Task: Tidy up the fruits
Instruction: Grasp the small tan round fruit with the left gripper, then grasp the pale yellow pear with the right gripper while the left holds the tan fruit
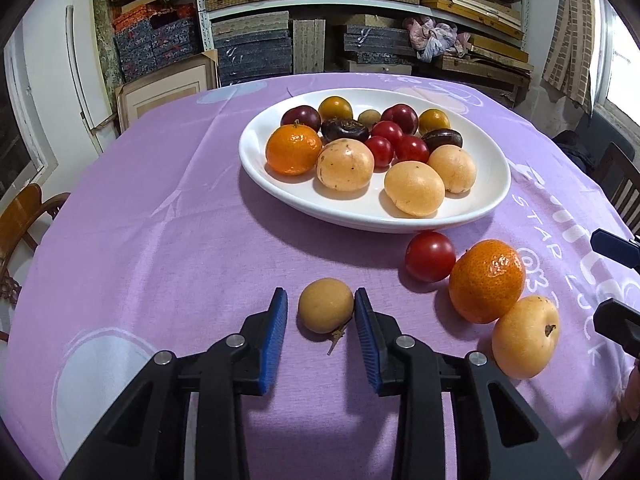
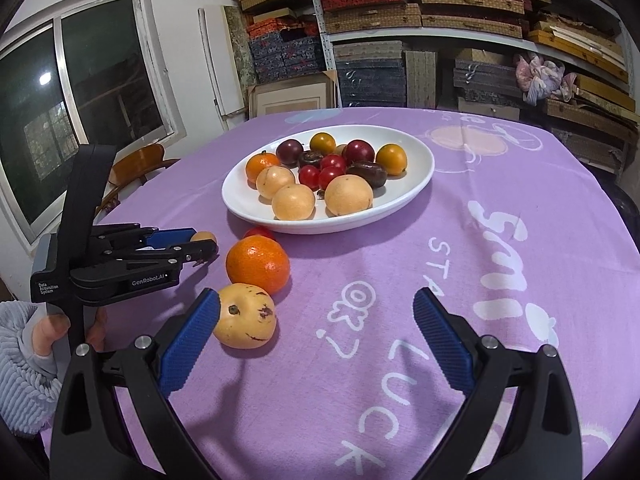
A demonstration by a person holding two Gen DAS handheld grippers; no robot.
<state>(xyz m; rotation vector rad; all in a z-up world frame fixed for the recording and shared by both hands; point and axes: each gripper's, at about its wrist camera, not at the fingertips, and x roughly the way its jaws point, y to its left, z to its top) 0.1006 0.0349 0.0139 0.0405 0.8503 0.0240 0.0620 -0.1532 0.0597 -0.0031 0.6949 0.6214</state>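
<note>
Small tan fruit (image 1: 325, 305) between narrowed left tongs (image 1: 321, 309); right tongs (image 2: 316, 308) wide, empty.

The left gripper (image 2: 204, 246) carries white print on its black body: "GenRobot.AI" along the side and a small label reading "Data Acquisition System". The purple tablecloth (image 2: 400, 280) over the surface bears white lettering: "LUCK", partial "STA", and large letters beginning "Smi". The left wrist view shows "STAR LUCK".

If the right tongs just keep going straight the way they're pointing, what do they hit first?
Probably only the purple tablecloth: nothing lies between the open right tongs. The pale yellow fruit sits just beside the left pad and might get grazed; depth is unclear.
</note>
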